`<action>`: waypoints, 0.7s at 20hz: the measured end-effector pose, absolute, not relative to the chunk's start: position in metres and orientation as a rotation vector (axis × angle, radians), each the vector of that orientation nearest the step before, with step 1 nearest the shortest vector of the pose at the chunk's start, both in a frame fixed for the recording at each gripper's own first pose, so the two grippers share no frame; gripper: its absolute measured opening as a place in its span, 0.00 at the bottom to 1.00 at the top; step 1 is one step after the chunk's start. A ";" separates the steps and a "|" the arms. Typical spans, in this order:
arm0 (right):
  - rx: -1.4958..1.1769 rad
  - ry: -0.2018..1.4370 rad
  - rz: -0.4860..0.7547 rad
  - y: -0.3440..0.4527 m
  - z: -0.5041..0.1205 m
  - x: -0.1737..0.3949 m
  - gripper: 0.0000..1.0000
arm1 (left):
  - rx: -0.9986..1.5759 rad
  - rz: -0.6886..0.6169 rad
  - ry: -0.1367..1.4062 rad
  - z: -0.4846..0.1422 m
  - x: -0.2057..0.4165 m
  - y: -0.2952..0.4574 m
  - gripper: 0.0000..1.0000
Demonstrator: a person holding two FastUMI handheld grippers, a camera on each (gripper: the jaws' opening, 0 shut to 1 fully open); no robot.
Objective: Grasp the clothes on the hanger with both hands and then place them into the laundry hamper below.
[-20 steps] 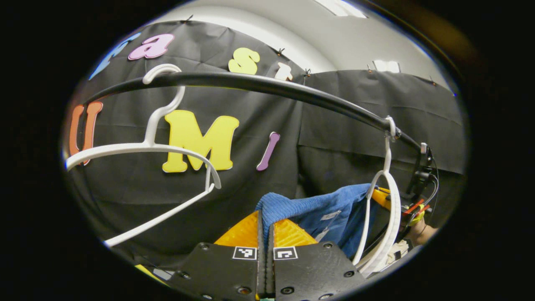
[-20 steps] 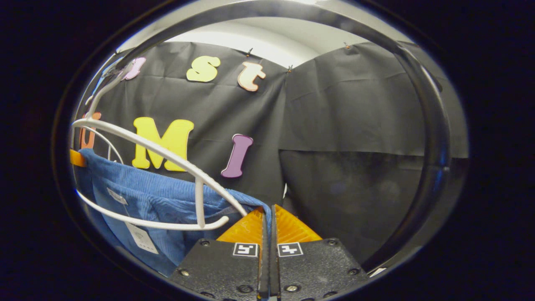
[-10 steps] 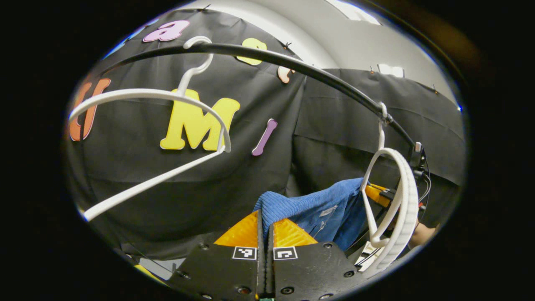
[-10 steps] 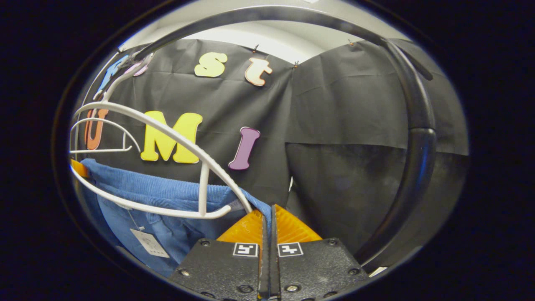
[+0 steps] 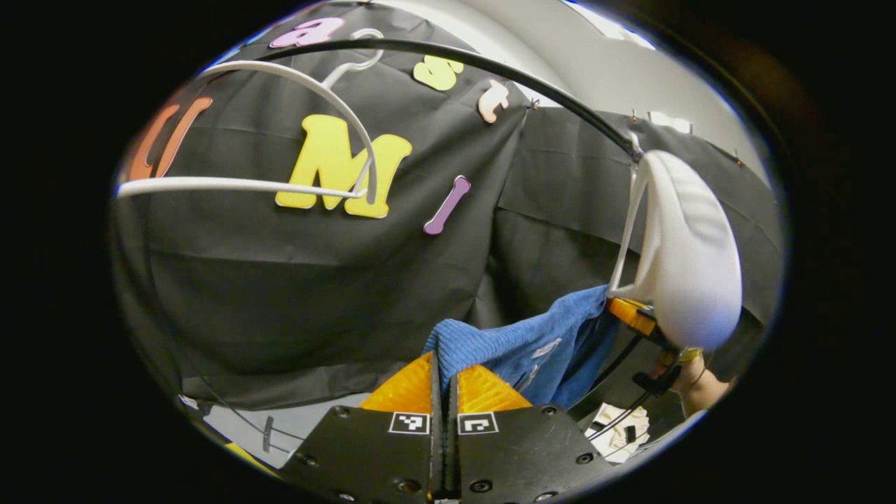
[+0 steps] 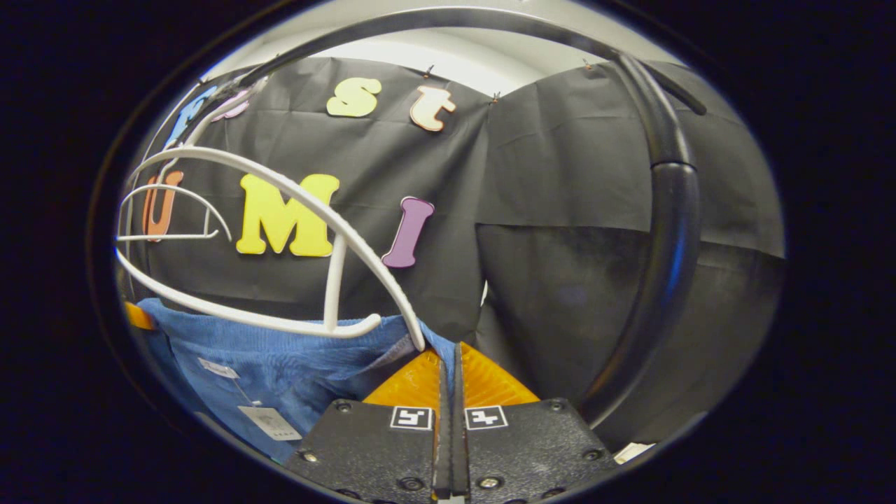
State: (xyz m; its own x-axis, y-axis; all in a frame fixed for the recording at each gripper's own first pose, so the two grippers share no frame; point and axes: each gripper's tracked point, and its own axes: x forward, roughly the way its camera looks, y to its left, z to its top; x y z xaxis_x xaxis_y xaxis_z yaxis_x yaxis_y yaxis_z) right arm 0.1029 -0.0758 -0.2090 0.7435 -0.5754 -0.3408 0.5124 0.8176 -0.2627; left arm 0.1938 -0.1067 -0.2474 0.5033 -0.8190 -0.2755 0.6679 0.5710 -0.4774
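since a second ago both our claws have come down: in the left gripper view the rail (image 5: 448, 52) and the empty white hanger (image 5: 294, 133) have climbed toward the top, and in the right gripper view the blue garment (image 6: 294, 364) now hangs below the bar of its white hanger (image 6: 280, 245) rather than across it. we judge the garment nearly free, though we can't be sure from here whether a fold is caught on the hanger's near tip. our left claw (image 5: 445, 371) is closed tight, with a corner of the blue cloth pinched between its fingers; our right claw (image 6: 448, 367) is likewise closed on the opposite edge, and in the left gripper view it sits far off beside the hanger (image 5: 689, 245), with the person's hand just below it. the garment is stretched in the air between the two claws, under the rail; the hamper is below, out of sight. to do this step well, we would keep both grips firm, lower the two claws together so the cloth stays level, and draw it a little away from the hanger so the hook doesn't swing or lift off the rail. once clear, we'd bring the claws closer together to let the cloth sag before dropping it in.
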 end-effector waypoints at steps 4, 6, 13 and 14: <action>-0.114 0.499 -0.585 -0.062 -0.238 0.079 0.05 | -0.288 -0.873 0.510 -0.257 0.172 -0.109 0.06; -0.097 0.524 -0.569 -0.055 -0.251 0.071 0.04 | -0.276 -0.879 0.523 -0.262 0.160 -0.116 0.01; 0.017 0.576 -0.420 0.002 -0.279 0.055 0.04 | -0.290 -0.776 0.539 -0.271 0.126 -0.096 0.01; 0.052 0.588 -0.383 0.016 -0.284 0.055 0.04 | -0.298 -0.754 0.541 -0.274 0.123 -0.094 0.06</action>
